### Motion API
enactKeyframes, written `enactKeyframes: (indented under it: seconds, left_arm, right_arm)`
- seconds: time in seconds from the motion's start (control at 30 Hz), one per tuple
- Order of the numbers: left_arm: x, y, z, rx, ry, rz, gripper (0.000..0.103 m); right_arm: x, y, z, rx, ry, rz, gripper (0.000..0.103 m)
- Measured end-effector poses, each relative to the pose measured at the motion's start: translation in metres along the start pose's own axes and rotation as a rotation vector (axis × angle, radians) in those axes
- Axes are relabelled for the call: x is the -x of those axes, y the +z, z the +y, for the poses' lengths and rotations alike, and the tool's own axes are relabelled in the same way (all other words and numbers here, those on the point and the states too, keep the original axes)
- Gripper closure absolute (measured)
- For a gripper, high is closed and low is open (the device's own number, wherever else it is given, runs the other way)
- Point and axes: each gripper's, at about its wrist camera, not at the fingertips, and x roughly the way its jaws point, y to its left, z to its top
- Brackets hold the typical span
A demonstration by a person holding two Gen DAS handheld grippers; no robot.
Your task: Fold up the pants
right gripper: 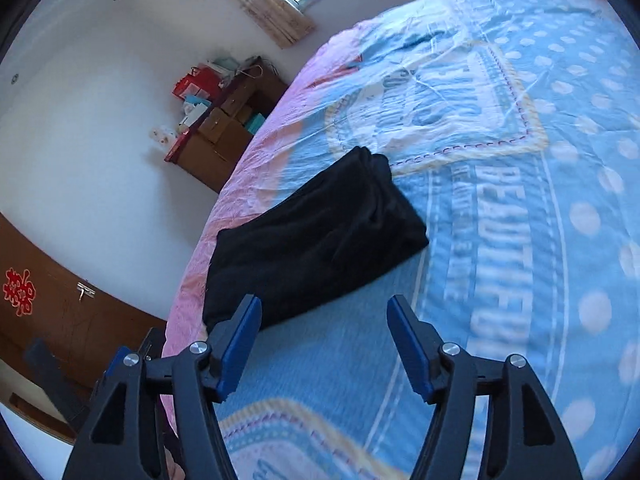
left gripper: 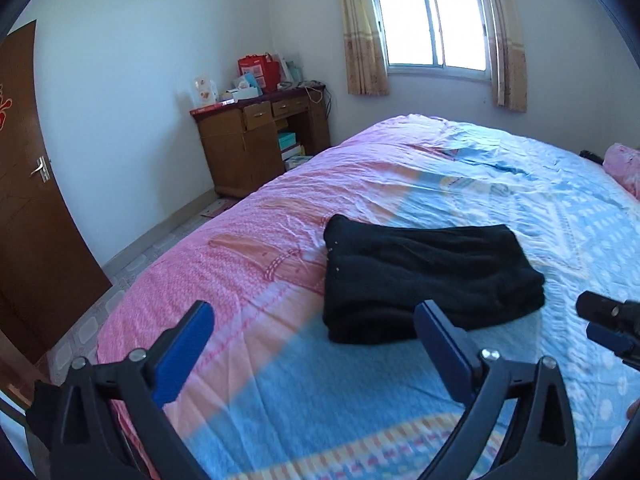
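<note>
**Both grippers open, black pants folded on the bed**

Left gripper (left gripper: 314, 322) comes first, seen from its own camera. Its two blue pads stand very far apart, with nothing between them but bed cover. The black pants (left gripper: 428, 276) lie just past the tips, a little to the right. They are folded into a thick, neat block with several layers stacked up. The cloth looks soft and fuzzy, and the edges line up well. Small light dots show along the left edge. The pants rest on the bed (left gripper: 260, 248), where the pink part of the cover meets the blue part. The other gripper pokes in at the right edge of this view. A brown desk (left gripper: 256, 140) with boxes on top stands in the corner, near a window (left gripper: 432, 24) with curtains. A brown door (left gripper: 36, 216) is at the left.

Right gripper (right gripper: 324, 312) is next, in its own view. Its blue pads are apart too, though not as wide, and they hold nothing. The folded pants (right gripper: 316, 236) lie just ahead, up and to the left. The left pad's tip shows in front of the near edge of the pants; I cannot tell if it touches. This picture is tilted and a bit blurry.
</note>
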Motion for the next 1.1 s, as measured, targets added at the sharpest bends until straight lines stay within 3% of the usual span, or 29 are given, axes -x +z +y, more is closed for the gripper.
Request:
enactKeyframes:
  seconds: [0.07,0.27,0.37,0.53,0.67,0.83,1.1]
  left_arm:
    - [0.013,-0.008,0.003,0.029,-0.022,0.004,0.000]
    - [0.051,-0.030,0.006,0.024,-0.014,-0.018,0.000]
    - [0.072,-0.039,0.010,0.030,-0.044,-0.043,0.000]
    - [0.108,-0.049,0.020,0.012,-0.047,-0.098,0.000]
    - [0.133,-0.053,0.028,0.017,-0.066,-0.146,0.000]
    - [0.149,-0.050,0.027,-0.004,-0.038,-0.207,0.000]
    - [0.145,-0.056,0.022,-0.014,-0.051,-0.186,0.000]
  right_arm:
    - [0.017,-0.020,0.014,0.057,-0.042,-0.045,0.025]
    - [0.061,-0.062,0.046,0.209,-0.137,-0.184,0.025]
    - [0.087,-0.084,0.063,0.295,-0.170,-0.248,0.025]
    - [0.135,-0.123,0.086,0.384,-0.179,-0.434,0.025]
    - [0.160,-0.140,0.102,0.423,-0.159,-0.530,0.023]
    - [0.169,-0.144,0.109,0.430,-0.142,-0.552,0.022]
    - [0.176,-0.149,0.103,0.412,-0.178,-0.583,0.022]
